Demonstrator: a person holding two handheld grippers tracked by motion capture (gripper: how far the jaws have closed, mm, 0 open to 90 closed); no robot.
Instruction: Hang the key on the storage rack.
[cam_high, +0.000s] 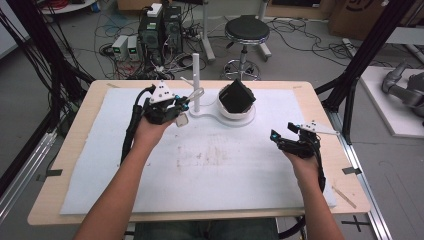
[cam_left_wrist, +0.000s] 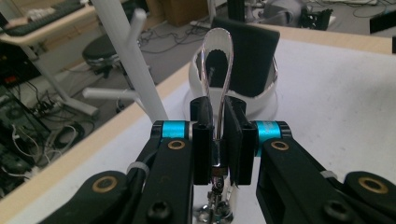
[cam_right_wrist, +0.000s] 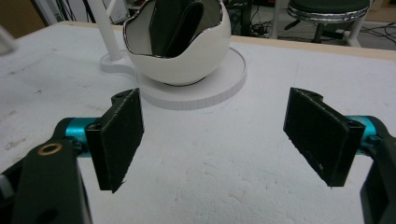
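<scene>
High view: left hand-held gripper (cam_high: 181, 106) pinching spoon (cam_high: 196, 94), right hand-held gripper (cam_high: 281, 134) spread mid-mat.

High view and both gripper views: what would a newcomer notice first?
The left hand-held gripper, shut on a shiny metal spoon and pointing toward the white bowl holding something black, at the table's far middle. Beside the bowl stands a white post. The right hand-held gripper is open over the white mat.

On the surface (cam_high: 75, 150), a white pad (cam_high: 210, 175) is lying. The left tool (cam_high: 181, 106) is gripping a shiny spoon (cam_high: 192, 96) beside a white post (cam_high: 196, 82) near the far edge. A white bowl (cam_high: 236, 111) is holding something black. The right tool (cam_high: 282, 131) is hovering near the right edge.
</scene>
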